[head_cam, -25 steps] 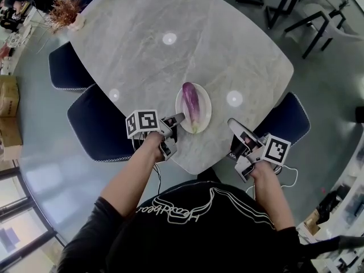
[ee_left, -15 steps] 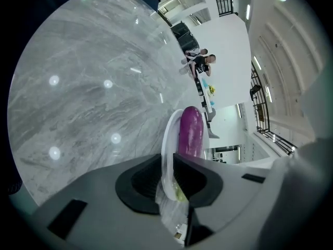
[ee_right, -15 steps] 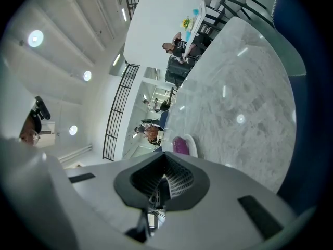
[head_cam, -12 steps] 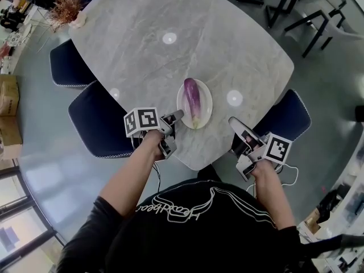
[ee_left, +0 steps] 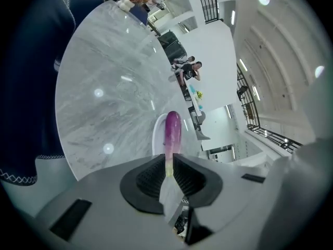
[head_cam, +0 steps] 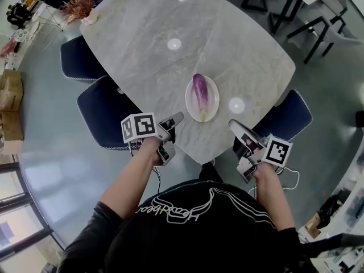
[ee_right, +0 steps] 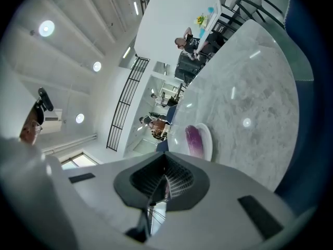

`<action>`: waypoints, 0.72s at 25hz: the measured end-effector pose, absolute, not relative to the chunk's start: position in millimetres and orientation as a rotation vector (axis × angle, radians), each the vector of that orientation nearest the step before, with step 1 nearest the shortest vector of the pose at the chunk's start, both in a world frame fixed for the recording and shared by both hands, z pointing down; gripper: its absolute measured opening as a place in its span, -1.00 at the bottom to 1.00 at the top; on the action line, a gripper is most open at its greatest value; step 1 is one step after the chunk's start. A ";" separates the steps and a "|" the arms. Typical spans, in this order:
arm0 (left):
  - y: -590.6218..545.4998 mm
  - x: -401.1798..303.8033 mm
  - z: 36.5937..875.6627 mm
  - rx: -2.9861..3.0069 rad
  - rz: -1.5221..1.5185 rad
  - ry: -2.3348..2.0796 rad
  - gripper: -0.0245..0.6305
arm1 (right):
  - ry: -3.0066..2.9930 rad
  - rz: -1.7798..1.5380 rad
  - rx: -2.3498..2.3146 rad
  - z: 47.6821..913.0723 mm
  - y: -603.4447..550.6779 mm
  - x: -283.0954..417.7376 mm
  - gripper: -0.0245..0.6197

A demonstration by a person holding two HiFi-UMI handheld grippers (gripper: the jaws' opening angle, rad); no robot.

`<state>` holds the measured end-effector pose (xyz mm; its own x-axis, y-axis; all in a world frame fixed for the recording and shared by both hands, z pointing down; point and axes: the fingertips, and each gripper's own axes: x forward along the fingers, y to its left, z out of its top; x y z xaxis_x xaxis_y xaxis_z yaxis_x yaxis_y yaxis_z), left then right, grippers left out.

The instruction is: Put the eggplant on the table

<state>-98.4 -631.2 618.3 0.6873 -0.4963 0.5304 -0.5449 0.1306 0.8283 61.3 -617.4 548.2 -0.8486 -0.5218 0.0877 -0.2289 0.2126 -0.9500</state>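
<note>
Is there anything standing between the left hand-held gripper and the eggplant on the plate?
Nothing visible does. Only bare table lies between the left hand-held gripper and the plate that holds the eggplant.

Eggplant [head_cam: 199,91] lies on plate [head_cam: 213,103]; plate sits on desk [head_cam: 153,61], close to its near edge. Left gripper [head_cam: 174,120] off that edge, left of plate; right gripper [head_cam: 235,125] off it, right of plate, both apart from it.
</note>
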 end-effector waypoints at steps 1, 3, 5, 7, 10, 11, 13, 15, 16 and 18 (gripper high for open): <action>-626.0 -99.7 611.3 1.526 0.036 -0.898 -0.77 | 2.253 -1.671 -0.704 543.1 -612.2 57.5 -0.91; -615.0 -98.8 594.8 1.589 0.031 -0.884 -0.77 | 2.332 -1.625 -0.712 532.8 -600.6 51.8 -0.90; -602.6 -94.3 574.6 1.673 0.034 -0.859 -0.77 | 2.462 -1.542 -0.750 522.3 -588.8 49.0 -0.91; -587.4 -89.9 553.5 1.772 0.043 -0.836 -0.78 | 2.541 -1.474 -0.752 509.1 -574.8 43.5 -0.91; -559.7 -83.4 522.4 1.917 0.055 -0.796 -0.86 | 2.606 -1.402 -0.705 486.9 -549.3 31.6 -0.91; -549.2 -81.4 511.6 1.961 0.054 -0.782 -0.90 | 2.635 -1.375 -0.691 479.9 -540.2 27.2 -0.91; -526.3 -78.7 489.0 2.048 0.052 -0.756 -0.90 | 2.684 -1.324 -0.668 466.6 -521.4 18.6 -0.90; -500.2 -78.3 466.1 2.150 0.057 -0.742 -0.90 | 2.717 -1.275 -0.658 454.1 -501.4 11.4 -0.91; -486.2 -78.6 455.1 2.212 0.065 -0.740 -0.90 | 2.739 -1.243 -0.662 448.8 -490.8 8.3 -0.91; -458.2 -80.2 436.0 2.336 0.088 -0.747 -0.90 | 2.793 -1.172 -0.685 440.8 -468.3 2.9 -0.91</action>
<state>-80.2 -458.2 436.0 0.8335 -0.4909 0.2535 -0.5363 -0.6088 0.5846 2.9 -468.3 440.8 -0.9019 -0.4106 0.1340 -0.3832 0.6179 -0.6866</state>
